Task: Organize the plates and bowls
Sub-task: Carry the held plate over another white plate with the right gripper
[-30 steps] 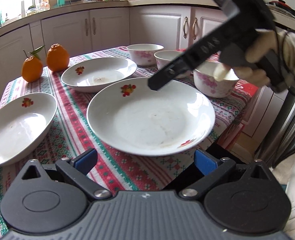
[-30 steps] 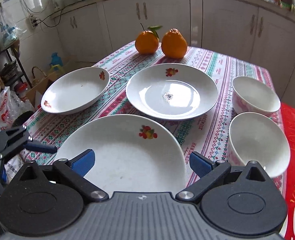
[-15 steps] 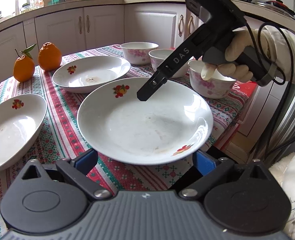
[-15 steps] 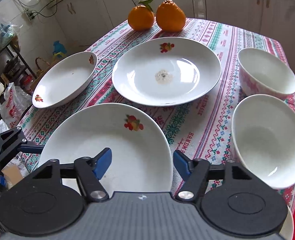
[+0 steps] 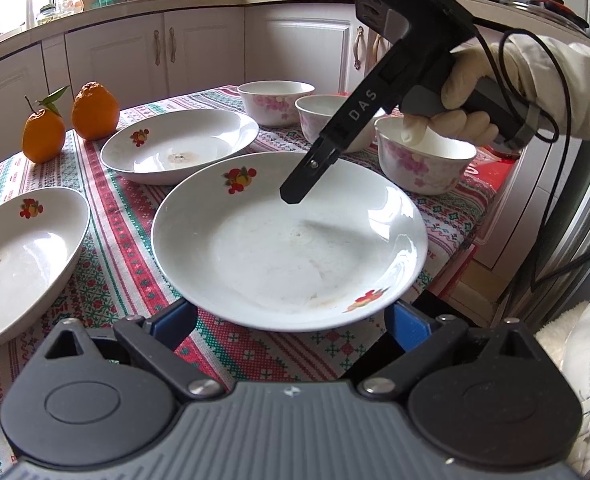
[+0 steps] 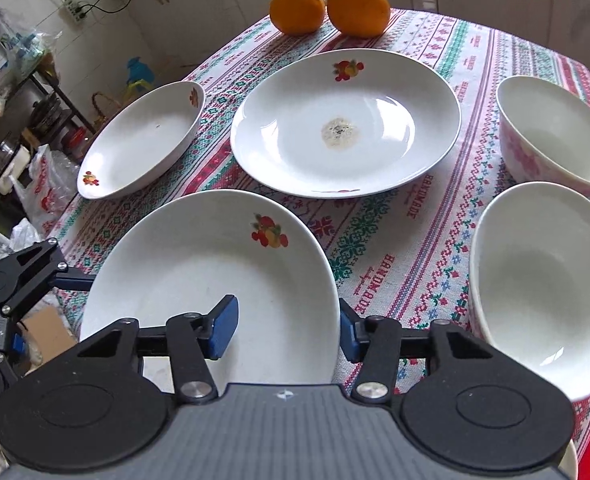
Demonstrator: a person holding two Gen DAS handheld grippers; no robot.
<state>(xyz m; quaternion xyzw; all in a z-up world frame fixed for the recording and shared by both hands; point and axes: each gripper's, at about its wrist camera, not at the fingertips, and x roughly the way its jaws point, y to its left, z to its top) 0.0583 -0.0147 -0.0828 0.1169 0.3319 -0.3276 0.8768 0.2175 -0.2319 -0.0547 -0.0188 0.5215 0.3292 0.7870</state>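
Right claw (image 6: 285,328) tilted steeply down over near plate (image 6: 199,280), gloved hand (image 5: 463,100) on handle. Its jaws have just been closing — now pinching plate's rim, one pad inside, one outside. Left claw (image 5: 291,320) spread wide, low at same plate's opposite edge, not gripping. We see plate flat on bench (image 6: 395,248), partly overhanging near edge. Second plate (image 6: 345,120) just behind, third (image 6: 143,140) to left, bowls (image 6: 543,272) close on right — tight room.
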